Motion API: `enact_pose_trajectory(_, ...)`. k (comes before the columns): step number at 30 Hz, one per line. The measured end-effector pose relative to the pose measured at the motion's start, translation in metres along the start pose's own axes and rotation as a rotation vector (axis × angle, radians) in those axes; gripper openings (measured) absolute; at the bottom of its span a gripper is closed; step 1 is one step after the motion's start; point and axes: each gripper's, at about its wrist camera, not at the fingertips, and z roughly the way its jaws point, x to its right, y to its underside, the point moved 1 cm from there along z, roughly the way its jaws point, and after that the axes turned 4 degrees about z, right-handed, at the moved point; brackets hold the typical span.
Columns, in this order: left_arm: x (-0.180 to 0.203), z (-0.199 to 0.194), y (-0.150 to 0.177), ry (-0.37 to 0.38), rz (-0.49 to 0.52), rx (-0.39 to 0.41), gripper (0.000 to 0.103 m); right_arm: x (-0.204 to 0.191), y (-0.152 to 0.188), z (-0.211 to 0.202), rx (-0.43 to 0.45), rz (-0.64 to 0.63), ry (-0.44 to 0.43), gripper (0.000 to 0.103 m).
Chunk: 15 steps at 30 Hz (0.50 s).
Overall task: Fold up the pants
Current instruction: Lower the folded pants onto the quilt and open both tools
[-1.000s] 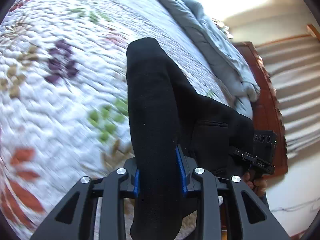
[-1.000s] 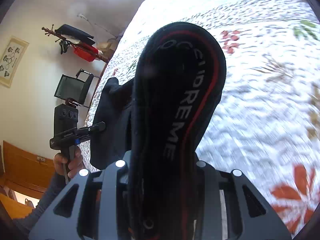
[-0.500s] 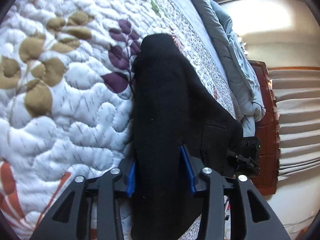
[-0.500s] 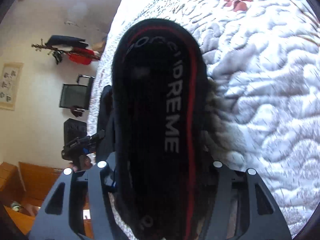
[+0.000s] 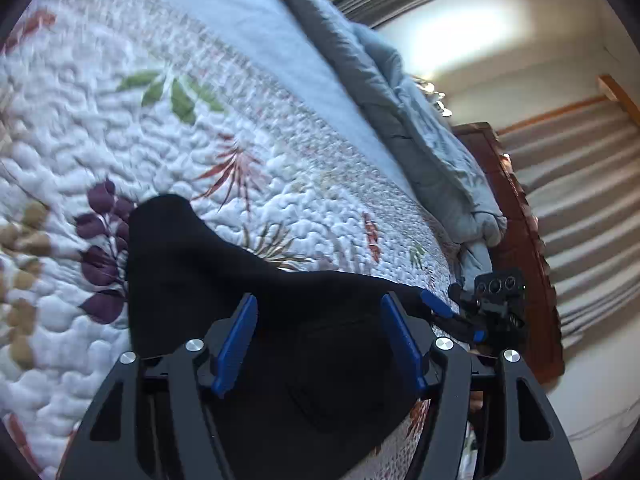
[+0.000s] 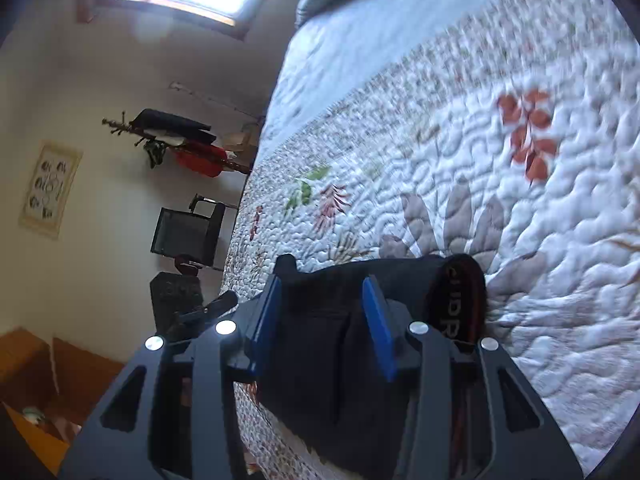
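Observation:
The black pants [image 5: 192, 280] lie folded on the floral quilt [image 5: 280, 184]. In the right wrist view they [image 6: 320, 368] show a red-edged waistband with white letters [image 6: 456, 304] at the right end. My left gripper [image 5: 320, 320] is open, its blue pads [image 5: 236, 340] spread wide just above the cloth and holding nothing. My right gripper [image 6: 324, 308] is open too, pads [image 6: 378, 328] apart over the pants. Each gripper shows in the other's view, the right one [image 5: 496, 308] and the left one [image 6: 180, 300] at the bed's near edge.
A rumpled grey-blue duvet [image 5: 420, 120] lies along the far side of the bed, beside a dark wooden headboard [image 5: 516, 216]. A black chair [image 6: 188, 232], a wall rack with clothes [image 6: 180, 140] and a cardboard box [image 6: 48, 380] stand off the bed.
Both grippers held the pants pinched and lowered them onto the quilt. Now both have opened and drawn back, and the pants lie flat on the bed.

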Motion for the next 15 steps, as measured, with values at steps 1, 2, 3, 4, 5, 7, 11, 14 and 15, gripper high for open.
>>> enact_pose_trajectory(1,-0.012,0.009,-0.001,-0.005,-0.041,-0.013,0.062,0.014,-0.003,0.005,0.004,0.019,0.02,0.028)
enact_pose_trajectory(2,-0.021,0.015,-0.002,-0.016,-0.066,-0.014,0.059,0.022,-0.001,0.007,0.012,0.038,0.037,0.021)
enact_pose_trajectory(3,-0.031,0.018,-0.002,-0.033,-0.09,-0.015,0.047,0.044,-0.004,0.008,0.014,0.094,0.033,0.001)
enact_pose_trajectory(4,-0.041,0.018,-0.003,-0.024,-0.128,-0.006,0.041,0.061,-0.003,0.007,0.012,0.138,0.025,0.0)
enact_pose_trajectory(5,-0.048,0.015,-0.006,-0.001,-0.162,0.008,0.04,0.078,0.001,0.004,0.007,0.163,0.008,0.0)
enact_pose_trajectory(7,-0.058,0.012,-0.01,0.046,-0.231,0.038,0.04,0.083,0.01,0.002,-0.001,0.156,-0.002,0.0)
enact_pose_trajectory(11,-0.047,-0.009,-0.001,0.039,-0.215,0.069,0.049,0.055,0.016,-0.015,0.017,0.08,0.003,0.006)
enact_pose_trajectory(14,-0.017,-0.045,0.018,0.031,-0.128,0.13,0.059,0.02,0.037,-0.046,0.047,-0.012,-0.041,0.009)
enact_pose_trajectory(15,-0.006,-0.056,0.027,0.025,-0.091,0.143,0.061,0.008,0.046,-0.052,0.047,-0.039,-0.051,0.009)
